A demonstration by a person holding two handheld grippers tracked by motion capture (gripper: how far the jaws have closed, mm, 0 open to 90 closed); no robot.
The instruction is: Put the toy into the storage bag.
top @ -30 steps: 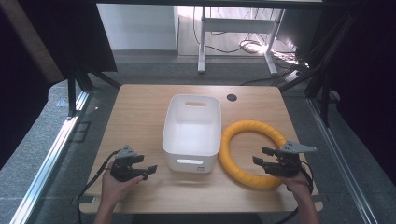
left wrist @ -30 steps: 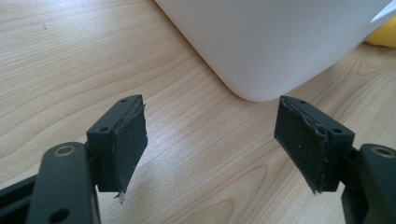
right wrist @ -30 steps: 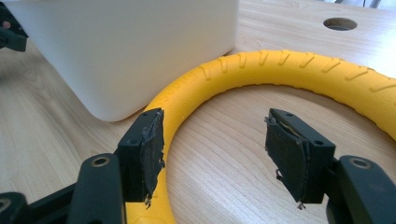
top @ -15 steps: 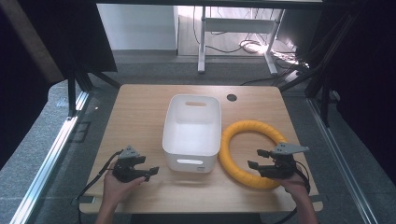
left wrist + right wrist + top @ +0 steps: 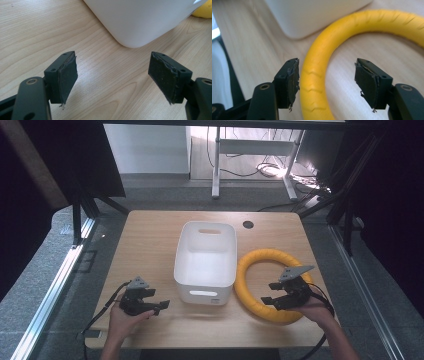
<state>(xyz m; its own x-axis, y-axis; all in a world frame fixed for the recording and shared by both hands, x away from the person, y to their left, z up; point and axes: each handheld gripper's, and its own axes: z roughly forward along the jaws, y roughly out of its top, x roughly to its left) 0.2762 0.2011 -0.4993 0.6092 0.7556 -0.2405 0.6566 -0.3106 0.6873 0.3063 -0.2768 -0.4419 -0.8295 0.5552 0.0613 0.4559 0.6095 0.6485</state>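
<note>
A yellow foam ring [image 5: 260, 285] lies flat on the wooden table [image 5: 150, 240], to the right of a white plastic bin [image 5: 206, 260]. My right gripper [image 5: 266, 293] is open over the ring's near part; in the right gripper view its jaws straddle the ring [image 5: 317, 75], the left pad [image 5: 293, 82] close beside it and the right pad [image 5: 368, 83] well clear. My left gripper [image 5: 162, 305] is open, low over the table just left of the bin's near corner [image 5: 135, 22]. Bare wood lies between its pads [image 5: 67, 78].
The bin stands in the middle of the table with a handle slot in its near wall. A round cable hole [image 5: 248, 224] sits at the table's far side. Dark frame posts and a metal rail flank the table. A desk frame and cables lie on the floor beyond.
My right gripper has moved left and slightly toward me, coming to straddle the ring's near part. My left gripper has shifted a little right toward the bin. Both have stayed open.
</note>
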